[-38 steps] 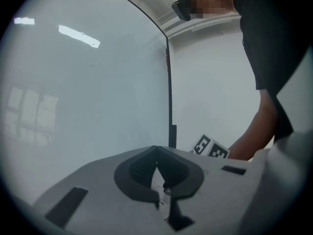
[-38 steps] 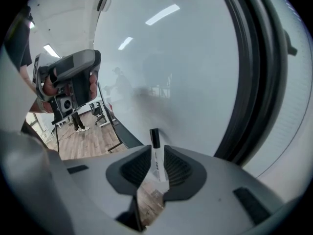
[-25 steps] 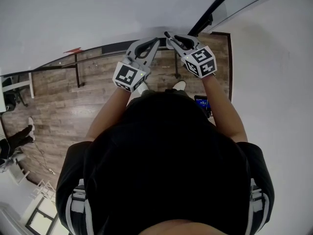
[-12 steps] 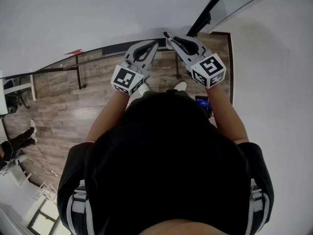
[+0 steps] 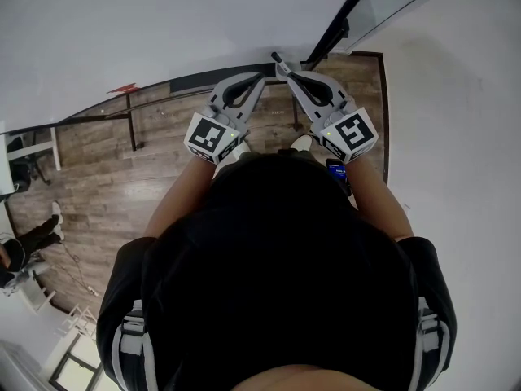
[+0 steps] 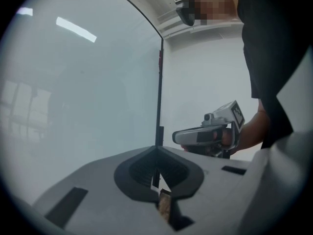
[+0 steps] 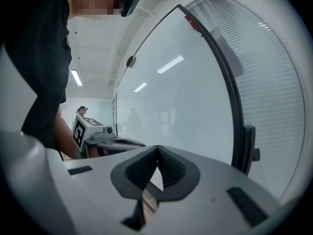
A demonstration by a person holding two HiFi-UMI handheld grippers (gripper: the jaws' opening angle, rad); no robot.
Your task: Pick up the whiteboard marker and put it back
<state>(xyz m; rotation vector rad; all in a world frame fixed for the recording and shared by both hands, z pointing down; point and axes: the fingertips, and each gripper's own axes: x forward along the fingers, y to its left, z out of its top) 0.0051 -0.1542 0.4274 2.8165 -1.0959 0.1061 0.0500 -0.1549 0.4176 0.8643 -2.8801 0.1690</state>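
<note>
The whiteboard marker is the thing to find, and no view shows it. It is not on the whiteboard where I can see. It does not show on the dark rail along the bottom of the board either, though that rail is thin and far off, so a small pen could hide there.

The marker is not in the tongs. The right gripper has just been closing, and now its jaws are pressed together at the tips. In the right gripper view only the board and a bit of floor show past them. Nothing is caught between them. The left gripper is clenched the same way, tips touching, with nothing inside.

One more thing has changed. In the head view, the right gripper's marker cube sits nearer to the person than it did a second ago, so that hand has come up and back a little. The left gripper has hardly moved. Both point toward the board, side by side and close to each other, above the wood floor.

What does this mean? I think the right tongs snapped closed on air. Either the pen is already back in its place, or it is not picked up yet. These pictures cannot tell me which.
</note>
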